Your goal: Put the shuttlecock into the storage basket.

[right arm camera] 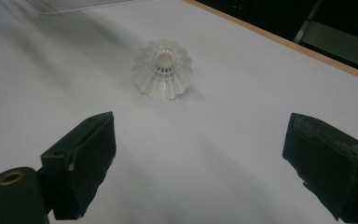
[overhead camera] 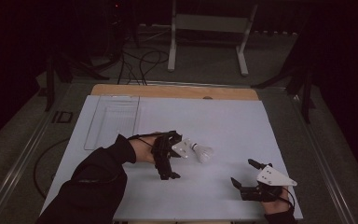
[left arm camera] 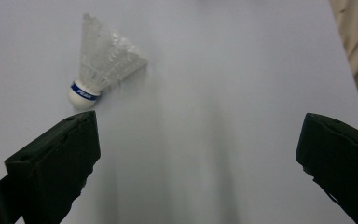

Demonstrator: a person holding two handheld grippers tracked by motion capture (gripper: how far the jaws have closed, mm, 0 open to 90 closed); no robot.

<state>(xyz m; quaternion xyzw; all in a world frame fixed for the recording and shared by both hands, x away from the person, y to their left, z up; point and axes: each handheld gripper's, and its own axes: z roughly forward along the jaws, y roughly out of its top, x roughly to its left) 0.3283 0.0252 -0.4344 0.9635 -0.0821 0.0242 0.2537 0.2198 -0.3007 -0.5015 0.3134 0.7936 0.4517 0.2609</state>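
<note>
A white plastic shuttlecock (overhead camera: 203, 152) with a blue band on its cork lies on its side on the white mat (overhead camera: 223, 116). My left gripper (overhead camera: 177, 156) is open just left of it, jaws spread wide. In the left gripper view the shuttlecock (left arm camera: 105, 60) lies just beyond the left jaw, cork toward the gripper (left arm camera: 198, 135). My right gripper (overhead camera: 243, 171) rests open near the front right of the mat, pointing toward the shuttlecock. In the right gripper view the shuttlecock (right arm camera: 163, 70) lies ahead of the gripper (right arm camera: 200, 126), skirt facing the camera.
A clear shallow tray (overhead camera: 113, 119) lies at the back left of the mat. The table's wooden far edge (overhead camera: 175, 91) runs behind it. Beyond, on the floor, stand a white metal frame (overhead camera: 209, 23) and cables (overhead camera: 140, 60).
</note>
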